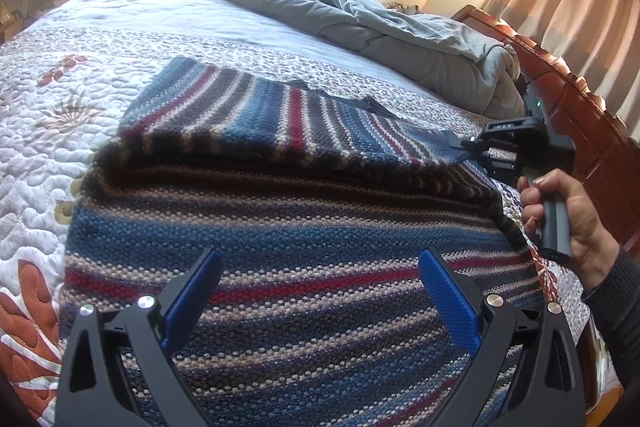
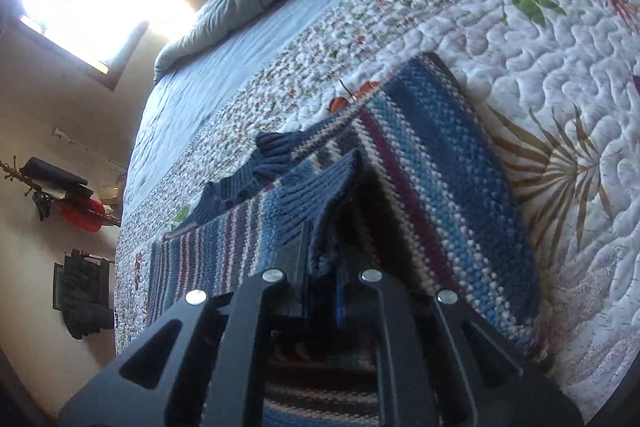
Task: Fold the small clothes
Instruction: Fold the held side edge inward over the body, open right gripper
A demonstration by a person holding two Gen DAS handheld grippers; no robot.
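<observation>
A striped knitted sweater [image 1: 280, 219] in blue, red and beige lies on the quilted bed, its far part doubled over the near part. My left gripper [image 1: 320, 279] hovers open over the near stripes, nothing between its blue pads. At the right edge, a hand holds my right gripper [image 1: 466, 145], shut on the sweater's blue ribbed cuff. In the right wrist view the right gripper [image 2: 326, 255] pinches that ribbed cuff [image 2: 320, 195] and holds it raised above the folded sweater [image 2: 432, 163]. A second ribbed edge [image 2: 248, 179] lies flat beyond.
The quilted floral bedspread [image 1: 60, 115] covers the bed. A crumpled grey duvet [image 1: 400, 39] is bunched at the far side. A wooden bed frame [image 1: 568, 107] runs along the right, with curtains behind. Clothes hang on a wall rack [image 2: 72, 203].
</observation>
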